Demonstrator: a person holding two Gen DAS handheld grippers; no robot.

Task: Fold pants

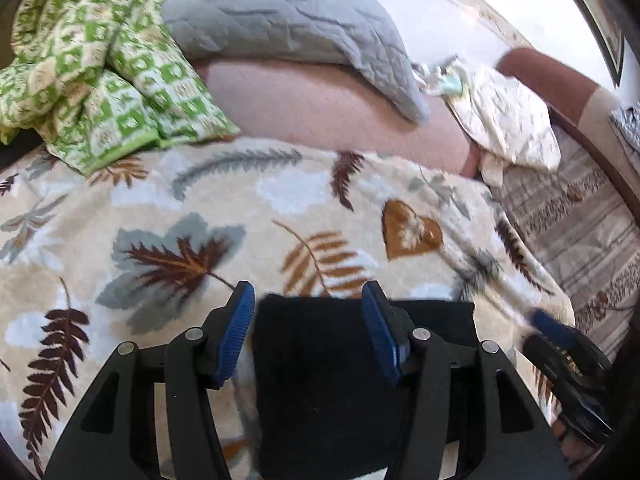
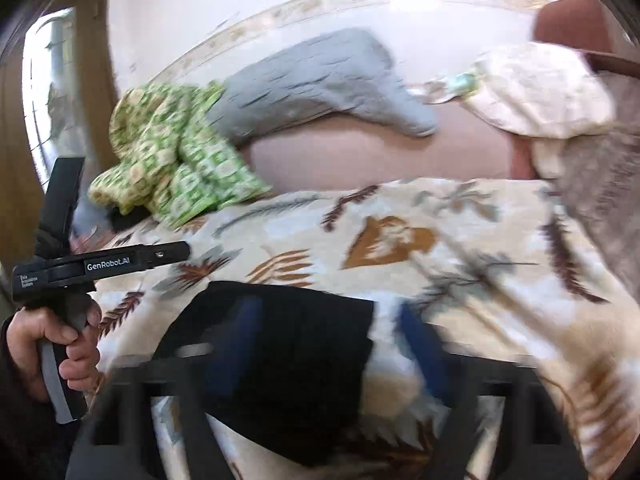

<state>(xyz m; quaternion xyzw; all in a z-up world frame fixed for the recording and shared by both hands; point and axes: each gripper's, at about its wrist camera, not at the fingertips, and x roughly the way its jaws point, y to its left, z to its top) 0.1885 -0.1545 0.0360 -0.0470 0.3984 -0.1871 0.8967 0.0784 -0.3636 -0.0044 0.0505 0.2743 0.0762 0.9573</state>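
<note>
The pants (image 1: pixel 320 380), dark and folded into a compact rectangle, lie on a leaf-patterned blanket (image 1: pixel 192 216) spread over the bed, toward its near edge.

In the left wrist view the left tongs (image 1: pixel 308 332) hang just above the pants. Their two blue pads (image 1: pixel 236 332) stand apart on either side of the fold's far edge, with a gap between each pad and the cloth, so these tongs are open and grip nothing. The dark fabric fills the space between and below the two black arms.

The right tongs (image 2: pixel 328 344) show in their own view only as a blur. Two blue pads (image 2: pixel 240 344) can be made out, one over the pants and one over the blanket past the fold's right edge. They appear parted with no cloth pinched, though the smear makes this less certain. In the left wrist view the same tongs appear at the right edge, beside the right side of the pants.

A hand (image 2: pixel 60 356) grips the handle of the left tool at the left of the right wrist view.

At the far side of the bed lie a green checked quilt (image 1: pixel 100 72) toward the far left corner, a grey quilted cover (image 1: pixel 288 20) in the middle and a cream pillow (image 1: pixel 508 120) toward the right, all well apart from the pants.
</note>
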